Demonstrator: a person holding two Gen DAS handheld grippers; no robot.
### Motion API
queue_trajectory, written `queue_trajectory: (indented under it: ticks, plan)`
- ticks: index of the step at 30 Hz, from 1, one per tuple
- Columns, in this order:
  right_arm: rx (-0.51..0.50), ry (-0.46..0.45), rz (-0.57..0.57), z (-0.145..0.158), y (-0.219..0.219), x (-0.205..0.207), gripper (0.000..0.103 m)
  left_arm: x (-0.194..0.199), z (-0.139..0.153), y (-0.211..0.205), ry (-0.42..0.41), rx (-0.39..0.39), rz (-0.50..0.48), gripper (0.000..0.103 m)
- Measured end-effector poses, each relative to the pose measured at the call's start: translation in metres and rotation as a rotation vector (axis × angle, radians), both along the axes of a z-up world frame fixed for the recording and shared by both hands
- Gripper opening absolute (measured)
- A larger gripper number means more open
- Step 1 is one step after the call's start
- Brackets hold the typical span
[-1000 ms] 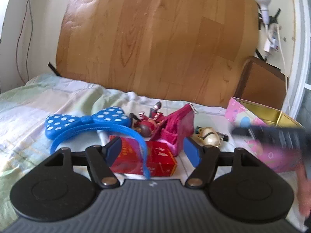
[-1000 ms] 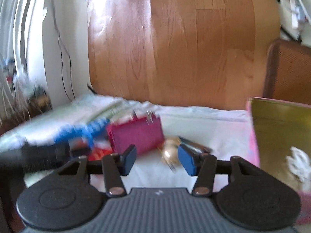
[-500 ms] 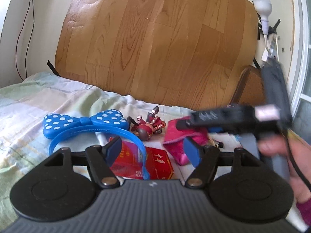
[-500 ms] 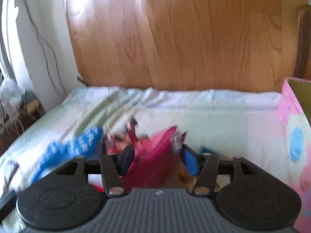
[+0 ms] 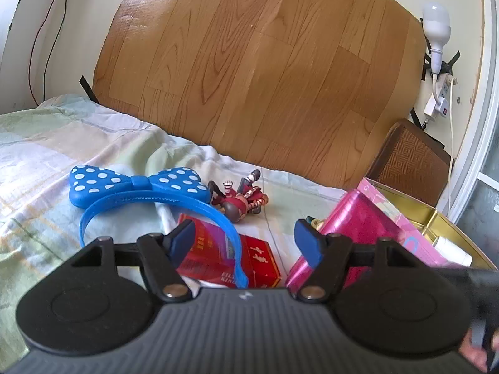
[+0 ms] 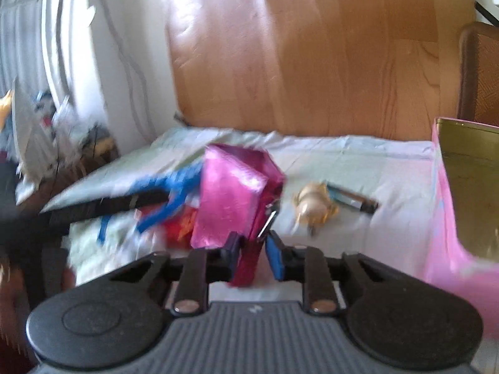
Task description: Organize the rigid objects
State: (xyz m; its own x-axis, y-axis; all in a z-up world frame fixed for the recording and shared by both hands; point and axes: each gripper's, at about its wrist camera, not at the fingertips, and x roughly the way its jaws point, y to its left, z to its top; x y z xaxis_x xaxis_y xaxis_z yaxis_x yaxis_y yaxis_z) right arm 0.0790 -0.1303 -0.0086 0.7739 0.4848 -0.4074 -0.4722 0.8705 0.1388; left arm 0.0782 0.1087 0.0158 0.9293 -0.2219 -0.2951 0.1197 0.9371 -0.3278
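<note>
Pinching the lower edge of the magenta pouch (image 6: 237,199), the right gripper (image 6: 253,254) has just been closing its fingers, and the glossy fabric now sits clamped between the two blue pads. The pouch stands up from the fingers, its long axis rising up and away from them, lifted off the bed (image 6: 358,168) with its zipper pull dangling beside the right pad. The pink box (image 6: 449,218) with the gold lining stands open at the right edge of that view, so the pouch appears to need a sideways carry to the right, and this hand is the nearer of the two.

The left gripper (image 5: 246,237) hangs over the red box (image 5: 249,258) with its fingers spread and nothing between them; the blue bow headband (image 5: 134,187) arches across that box, and the small figurine (image 5: 240,199) lies just beyond. A gold trinket (image 6: 315,202) rests on the sheet between the pouch and the pink box.
</note>
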Motion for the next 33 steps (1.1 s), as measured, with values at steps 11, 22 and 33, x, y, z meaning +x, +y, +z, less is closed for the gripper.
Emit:
queue_trajectory:
  ticks: [11,22,33]
  plan:
    - [-0.050,0.036,0.004,-0.026,-0.010,-0.024,0.011,0.001,-0.001,0.001,0.006,-0.002,0.002,0.072]
    - [-0.054,0.017,0.010,-0.025,-0.009,-0.026,0.016,0.001,-0.001,0.002,0.012,-0.008,0.006,0.072]
    - [-0.015,-0.138,-0.004,0.016,-0.014,-0.037,0.032,0.002,-0.002,0.004,0.018,-0.031,0.000,0.072]
